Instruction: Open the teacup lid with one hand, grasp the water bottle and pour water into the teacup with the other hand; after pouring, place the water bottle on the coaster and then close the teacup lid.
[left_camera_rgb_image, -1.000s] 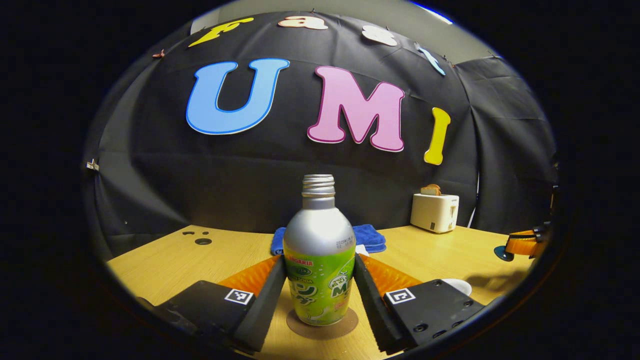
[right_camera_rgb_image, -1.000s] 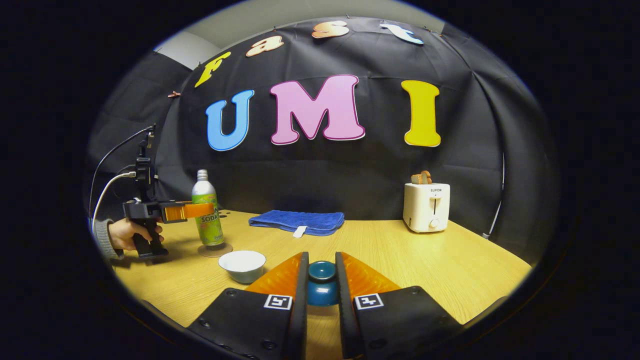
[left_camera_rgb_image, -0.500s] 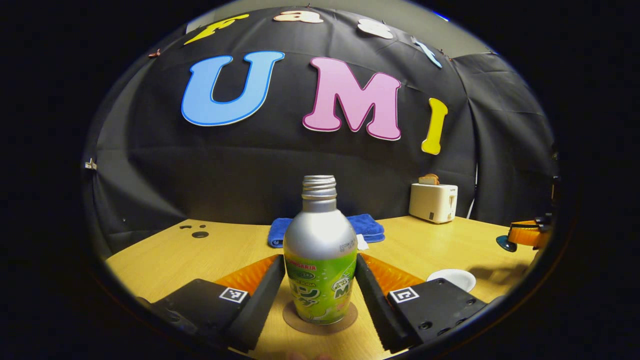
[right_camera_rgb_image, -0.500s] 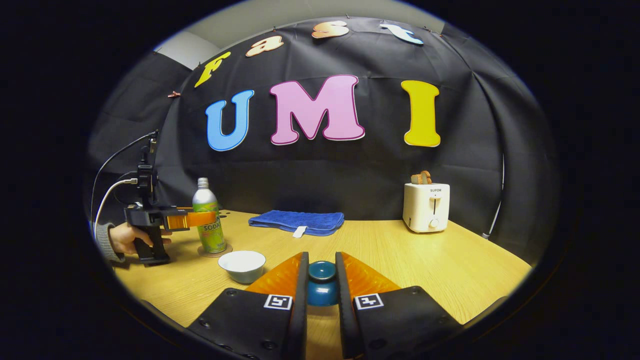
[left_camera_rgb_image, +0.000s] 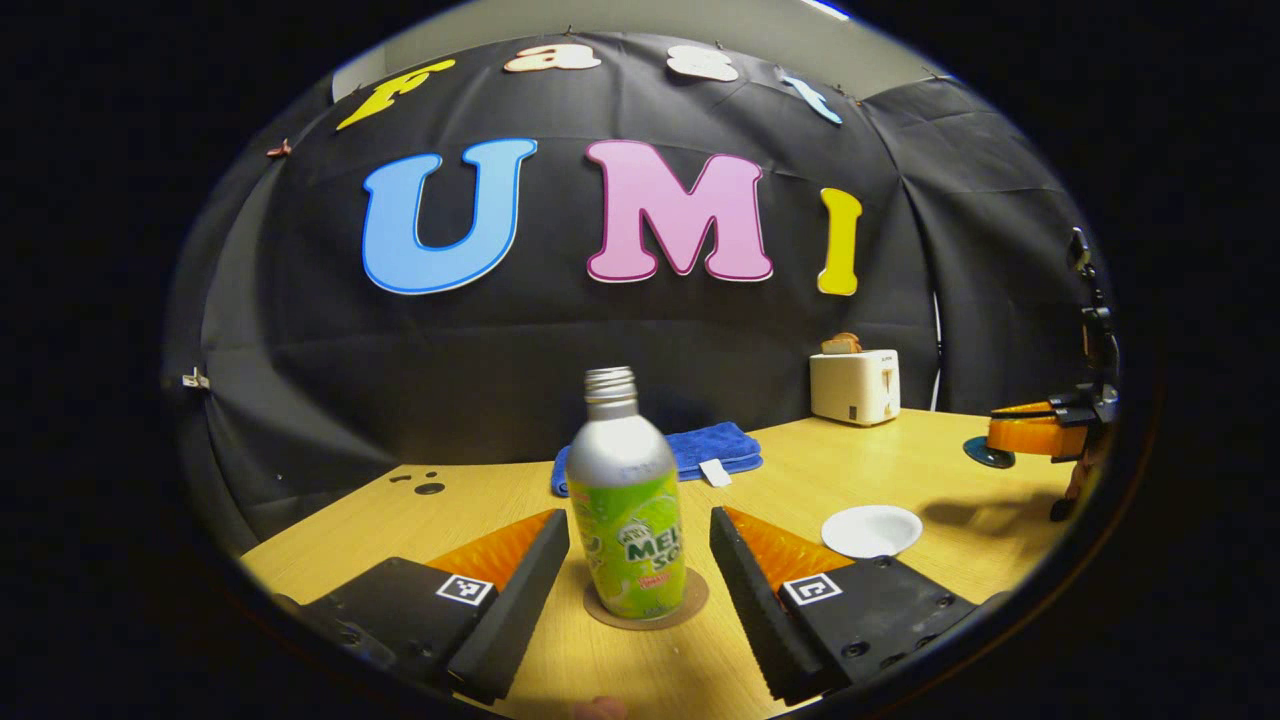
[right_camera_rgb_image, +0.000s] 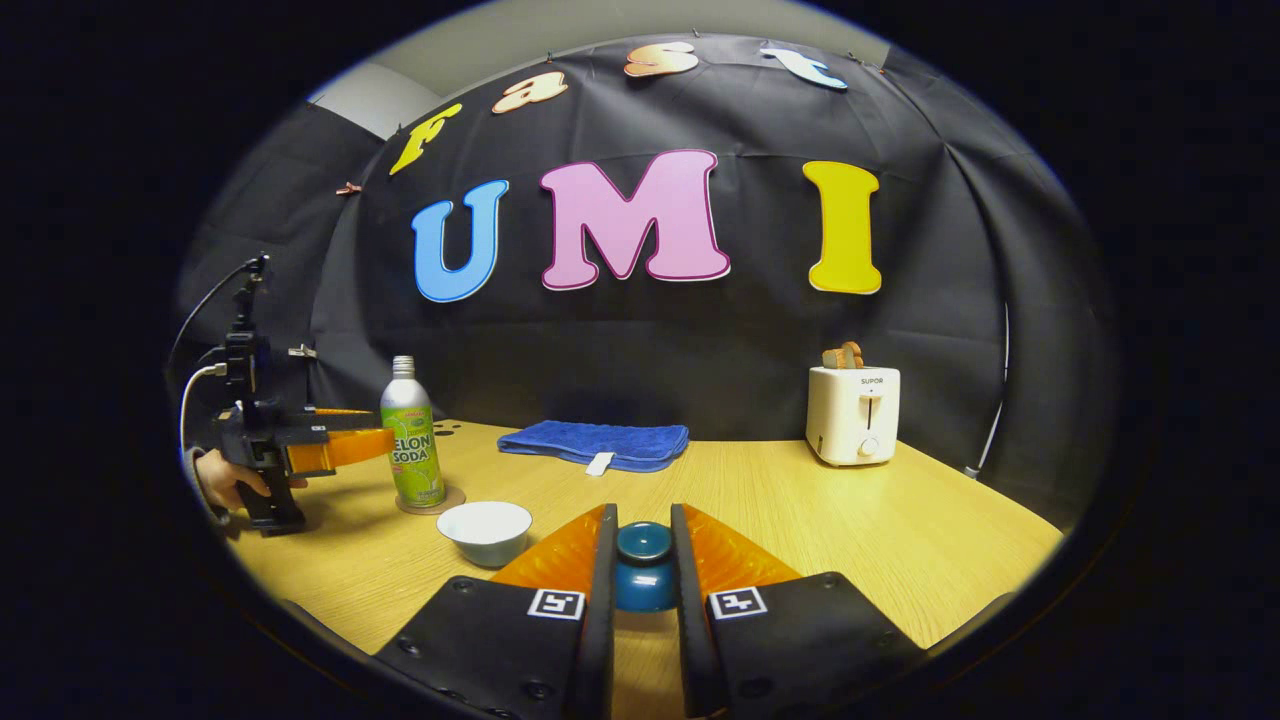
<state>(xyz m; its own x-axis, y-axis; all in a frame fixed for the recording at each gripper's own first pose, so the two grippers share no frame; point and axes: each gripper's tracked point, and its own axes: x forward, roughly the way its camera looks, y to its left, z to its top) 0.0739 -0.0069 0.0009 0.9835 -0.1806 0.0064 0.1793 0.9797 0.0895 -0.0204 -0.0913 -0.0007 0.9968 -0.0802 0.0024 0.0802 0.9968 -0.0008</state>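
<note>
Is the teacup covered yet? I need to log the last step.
Uncovered. The white teacup stands open on the table, while the right gripper holds the blue lid apart from it.

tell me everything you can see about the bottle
The bottle looks like silver metal with a green label round its lower body and a bare threaded neck, no cap. It stands upright on a round brown coaster on the wooden table. The left gripper is open, with one finger at each side, neither touching it.
</note>
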